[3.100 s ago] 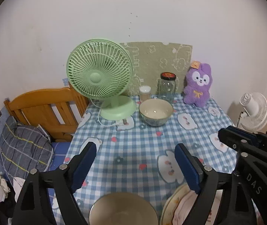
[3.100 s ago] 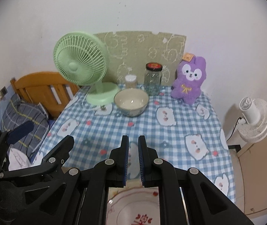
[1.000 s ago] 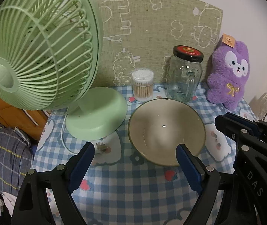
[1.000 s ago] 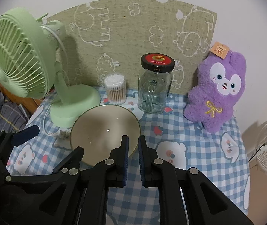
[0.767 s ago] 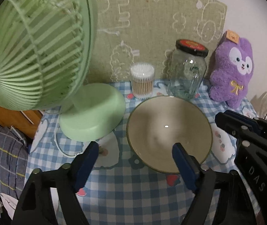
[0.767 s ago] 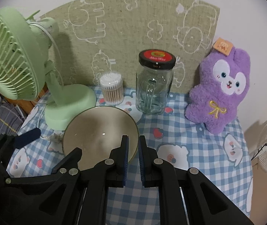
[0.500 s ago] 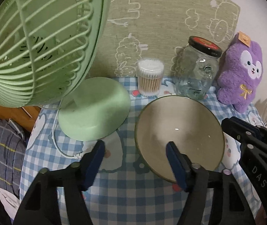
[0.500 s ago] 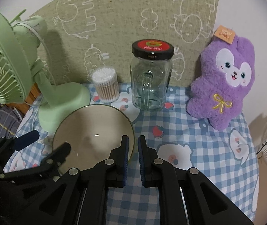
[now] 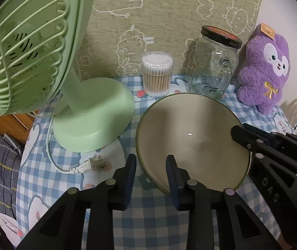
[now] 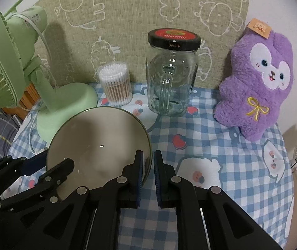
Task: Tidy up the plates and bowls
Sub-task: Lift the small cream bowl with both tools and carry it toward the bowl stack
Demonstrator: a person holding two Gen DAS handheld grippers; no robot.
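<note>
Fan (image 9: pixel 34 48): green, filled the upper left of the left wrist view, its round base on the checked cloth (image 9: pixel 148 218).
Plug (image 9: pixel 92 163): lay on the cloth below the fan's base, left of centre.
Left gripper (image 9: pixel 151 166): lower centre; jaws were closing astride the bowl's near left rim, one finger outside, one inside. The view did not settle whether the pads pressed the rim yet.
Swabs (image 9: pixel 156 74): a clear tub stood at upper centre, against the wall mat.
Bowl (image 9: pixel 192 137): centre right of the left view, upright on the cloth, just in front of the swabs and jar.
Jar (image 9: pixel 214 62): glass, dark lid, upper right.
Right gripper (image 10: pixel 147 162): lower centre of its own view, clenched over the bowl's right rim.
Plush (image 9: pixel 265 68): purple, far right.
</note>
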